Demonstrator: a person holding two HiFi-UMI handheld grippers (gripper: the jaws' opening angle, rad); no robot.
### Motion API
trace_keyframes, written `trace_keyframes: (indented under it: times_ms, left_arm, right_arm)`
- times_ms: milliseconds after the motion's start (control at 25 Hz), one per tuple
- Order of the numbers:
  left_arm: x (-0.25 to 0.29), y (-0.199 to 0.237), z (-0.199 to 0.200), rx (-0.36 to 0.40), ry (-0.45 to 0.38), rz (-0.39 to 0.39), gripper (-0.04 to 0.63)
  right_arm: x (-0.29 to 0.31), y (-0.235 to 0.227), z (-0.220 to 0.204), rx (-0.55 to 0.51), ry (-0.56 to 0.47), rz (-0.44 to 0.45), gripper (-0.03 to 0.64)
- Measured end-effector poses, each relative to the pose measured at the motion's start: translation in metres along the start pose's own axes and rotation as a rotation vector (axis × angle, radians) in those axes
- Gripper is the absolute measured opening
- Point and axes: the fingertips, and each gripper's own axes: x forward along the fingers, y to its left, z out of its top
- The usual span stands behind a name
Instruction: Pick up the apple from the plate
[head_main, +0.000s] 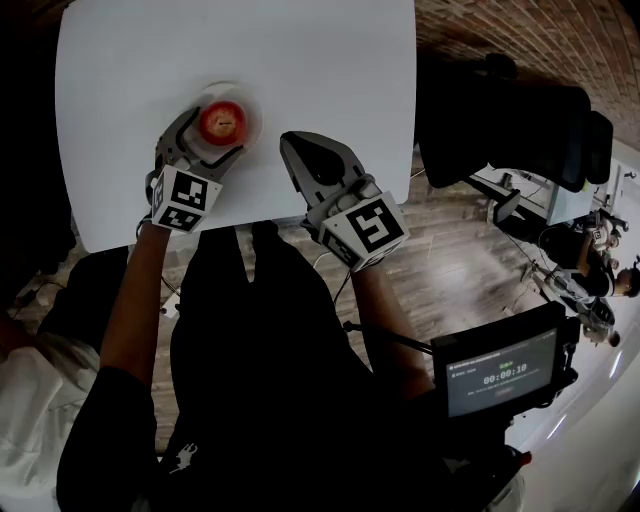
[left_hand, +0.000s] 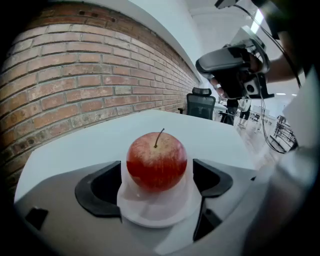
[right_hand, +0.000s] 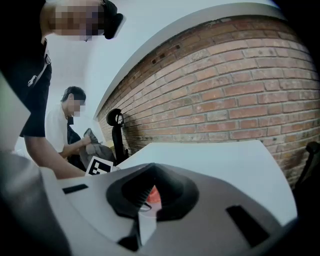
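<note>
A red apple (head_main: 223, 121) with a stem sits on a small white plate (head_main: 251, 104) at the near left of the white table (head_main: 320, 60). My left gripper (head_main: 213, 133) is open wide, one jaw on each side of the apple. In the left gripper view the apple (left_hand: 156, 161) stands on the plate (left_hand: 155, 220) between the dark pads (left_hand: 100, 187), with a gap on each side. My right gripper (head_main: 291, 142) is shut and empty over the table's front edge, to the right of the plate. Through its slit (right_hand: 145, 200) a bit of the apple (right_hand: 152, 194) shows.
A brick wall (left_hand: 75, 85) runs behind the table. A black office chair (head_main: 510, 120) stands at the right beyond the table's edge. A small screen (head_main: 500, 375) is mounted low right. A second person (right_hand: 70, 125) stands by another chair in the right gripper view.
</note>
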Motion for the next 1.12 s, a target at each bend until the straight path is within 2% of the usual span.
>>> trace_keyframes:
  times_ms: [1120]
  left_arm:
    - [0.012, 0.008, 0.011, 0.022, -0.016, 0.002, 0.436]
  right_arm:
    - [0.001, -0.003, 0.002, 0.01, 0.0, -0.016, 0.003]
